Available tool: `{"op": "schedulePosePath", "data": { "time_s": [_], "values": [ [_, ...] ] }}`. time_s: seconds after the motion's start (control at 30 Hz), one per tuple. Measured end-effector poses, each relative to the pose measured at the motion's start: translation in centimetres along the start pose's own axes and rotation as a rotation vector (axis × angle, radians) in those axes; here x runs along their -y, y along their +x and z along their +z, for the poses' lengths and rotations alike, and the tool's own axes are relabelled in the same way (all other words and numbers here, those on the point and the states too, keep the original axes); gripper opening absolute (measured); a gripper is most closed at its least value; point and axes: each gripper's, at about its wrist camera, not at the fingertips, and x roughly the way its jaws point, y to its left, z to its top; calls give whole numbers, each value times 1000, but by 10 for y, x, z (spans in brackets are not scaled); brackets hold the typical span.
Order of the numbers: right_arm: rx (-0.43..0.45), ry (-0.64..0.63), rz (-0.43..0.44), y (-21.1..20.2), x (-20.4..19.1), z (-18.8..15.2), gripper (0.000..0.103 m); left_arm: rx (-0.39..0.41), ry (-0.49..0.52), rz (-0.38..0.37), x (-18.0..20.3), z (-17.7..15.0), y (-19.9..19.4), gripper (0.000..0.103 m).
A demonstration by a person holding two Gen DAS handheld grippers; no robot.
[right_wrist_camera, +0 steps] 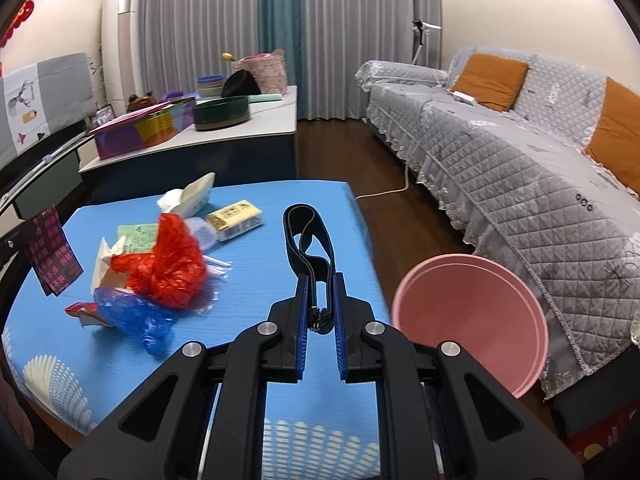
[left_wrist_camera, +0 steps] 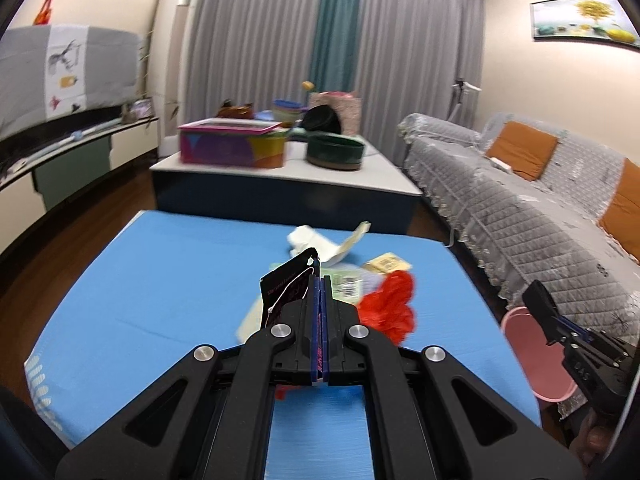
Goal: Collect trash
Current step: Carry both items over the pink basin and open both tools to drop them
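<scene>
My left gripper (left_wrist_camera: 319, 280) is shut on a dark wrapper (left_wrist_camera: 286, 286) with pink print and holds it above the blue table (left_wrist_camera: 160, 280). The same wrapper (right_wrist_camera: 52, 248) hangs at the left edge of the right wrist view. My right gripper (right_wrist_camera: 320, 280) is shut on a black zipper strip (right_wrist_camera: 308, 236) that loops up past its fingertips, near the table's right side. A pink bin (right_wrist_camera: 472, 316) stands on the floor just right of the table. On the table lie a red plastic bag (right_wrist_camera: 168, 268), a blue plastic bag (right_wrist_camera: 132, 312), a yellow packet (right_wrist_camera: 236, 218) and a white carton (right_wrist_camera: 192, 196).
A grey quilted sofa (right_wrist_camera: 520, 168) with orange cushions runs along the right. Behind the blue table a low white table (right_wrist_camera: 260, 128) carries a colourful box (right_wrist_camera: 140, 132) and a green round tin (right_wrist_camera: 220, 112). A white cable (right_wrist_camera: 384, 192) crosses the wooden floor.
</scene>
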Motion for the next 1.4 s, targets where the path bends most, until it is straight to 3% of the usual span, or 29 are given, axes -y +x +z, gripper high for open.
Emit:
{"op": "schedulePosePath", "data": {
  "time_s": [0.37, 0.83, 1.1, 1.4],
  "values": [
    [20, 85, -74, -14, 59, 0, 12, 0, 118, -150, 72, -1, -8, 0],
    [15, 207, -177, -1, 152, 0, 12, -58, 235, -355, 173, -1, 21, 0],
    [7, 251, -185, 11, 175, 4, 13, -120, 273, -505, 223, -5, 58, 0],
    [4, 283, -201, 12, 193, 3, 13, -181, 339, -619, 268, -13, 82, 0]
  ]
}}
